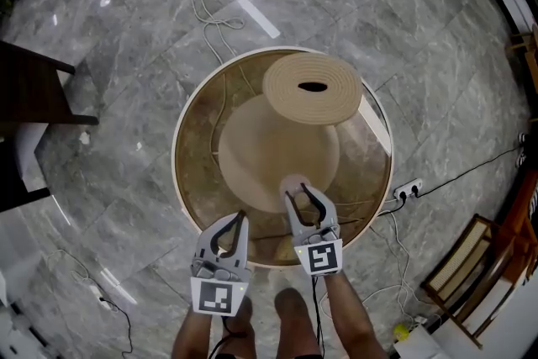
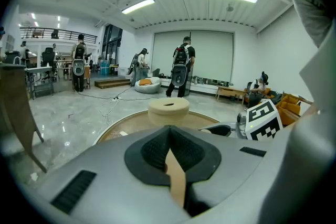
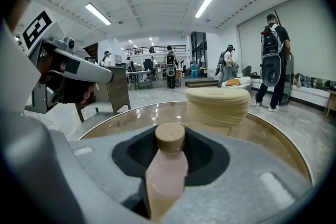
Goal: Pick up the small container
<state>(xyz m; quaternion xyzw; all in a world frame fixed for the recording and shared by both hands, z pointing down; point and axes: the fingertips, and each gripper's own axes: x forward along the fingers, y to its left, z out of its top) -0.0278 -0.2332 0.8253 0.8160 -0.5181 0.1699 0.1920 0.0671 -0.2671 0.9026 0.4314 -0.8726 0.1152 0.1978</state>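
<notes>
The small container (image 1: 294,183) is a pale pink bottle with a round wooden cap (image 3: 170,137). It stands at the near side of the round glass-topped table (image 1: 178,149). My right gripper (image 1: 297,192) reaches over the table's near edge, its jaws closed around the bottle's body (image 3: 167,168), with the cap sticking up between the tips. My left gripper (image 1: 242,216) hovers at the table's near edge, just left of the right one, shut with nothing in it; in its own view the jaw tips (image 2: 169,130) meet.
A tan ribbed round piece with a slot on top (image 1: 313,87) stands at the table's far side. Cables (image 1: 206,8) and a power strip (image 1: 408,189) lie on the marble floor. Dark wooden furniture (image 1: 29,97) is left, chairs (image 1: 471,265) right. People stand far off.
</notes>
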